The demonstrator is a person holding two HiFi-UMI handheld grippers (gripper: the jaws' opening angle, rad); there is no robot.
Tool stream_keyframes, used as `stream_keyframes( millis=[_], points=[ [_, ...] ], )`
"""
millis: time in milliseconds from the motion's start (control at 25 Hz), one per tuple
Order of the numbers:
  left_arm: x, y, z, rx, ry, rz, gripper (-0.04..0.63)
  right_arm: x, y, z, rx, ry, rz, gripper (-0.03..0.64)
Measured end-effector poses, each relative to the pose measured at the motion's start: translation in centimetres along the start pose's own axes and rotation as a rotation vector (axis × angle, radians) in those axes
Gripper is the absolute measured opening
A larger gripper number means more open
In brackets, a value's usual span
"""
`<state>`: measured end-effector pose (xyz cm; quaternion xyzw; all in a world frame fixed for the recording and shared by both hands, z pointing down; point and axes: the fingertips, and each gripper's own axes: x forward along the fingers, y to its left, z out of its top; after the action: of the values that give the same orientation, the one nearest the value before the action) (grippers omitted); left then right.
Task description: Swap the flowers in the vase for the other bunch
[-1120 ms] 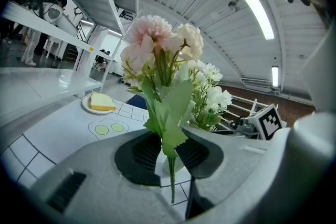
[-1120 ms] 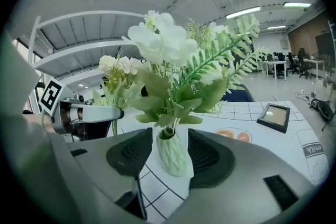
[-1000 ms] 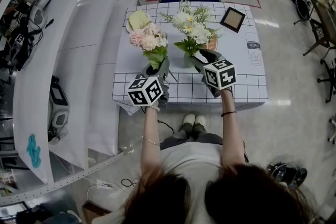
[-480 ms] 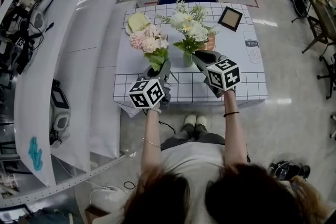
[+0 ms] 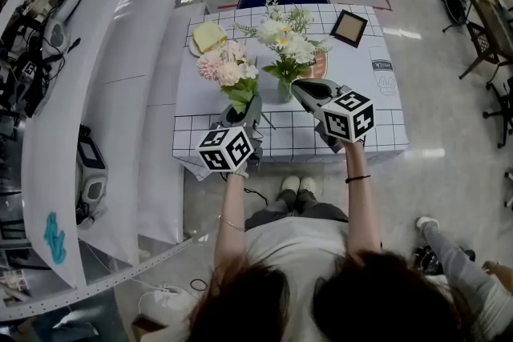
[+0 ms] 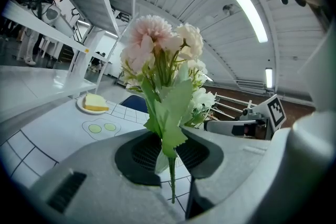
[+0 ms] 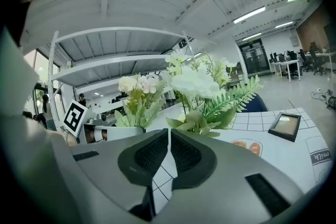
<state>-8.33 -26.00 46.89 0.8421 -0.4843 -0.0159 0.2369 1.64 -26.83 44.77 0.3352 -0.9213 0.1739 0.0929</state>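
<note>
While the right gripper [image 7: 168, 136] closes empty, the left gripper [image 6: 169, 156] clamps pale-pink, green-leaved flowers [image 6: 157, 47].

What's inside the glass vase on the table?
The white flower bunch stands in the vase. Its green leaves cover the mouth, so the stems inside and any water cannot be seen.

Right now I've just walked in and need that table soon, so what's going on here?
A person is swapping flowers with two handheld grippers. The left gripper holds the pink bunch upright by its stems over the table. The white bunch stands in the vase. The right gripper is just in front of it, its jaws closing with nothing visible between them.
</note>
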Motion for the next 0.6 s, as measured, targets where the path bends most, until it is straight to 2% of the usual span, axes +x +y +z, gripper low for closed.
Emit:
stream_keyframes(
  millis=[280,600],
  points=[
    [-0.4,-0.5,0.6,0.025,-0.013,-0.006,0.084,-0.8,0.7,0.8,0.01,-0.042,0.019,0.009],
    [-1.1,-1.5,1.6,0.089,-0.049,-0.012,0.084,-1.7,2.0,1.7,0.011,-0.119,0.084,0.008]
  ],
)
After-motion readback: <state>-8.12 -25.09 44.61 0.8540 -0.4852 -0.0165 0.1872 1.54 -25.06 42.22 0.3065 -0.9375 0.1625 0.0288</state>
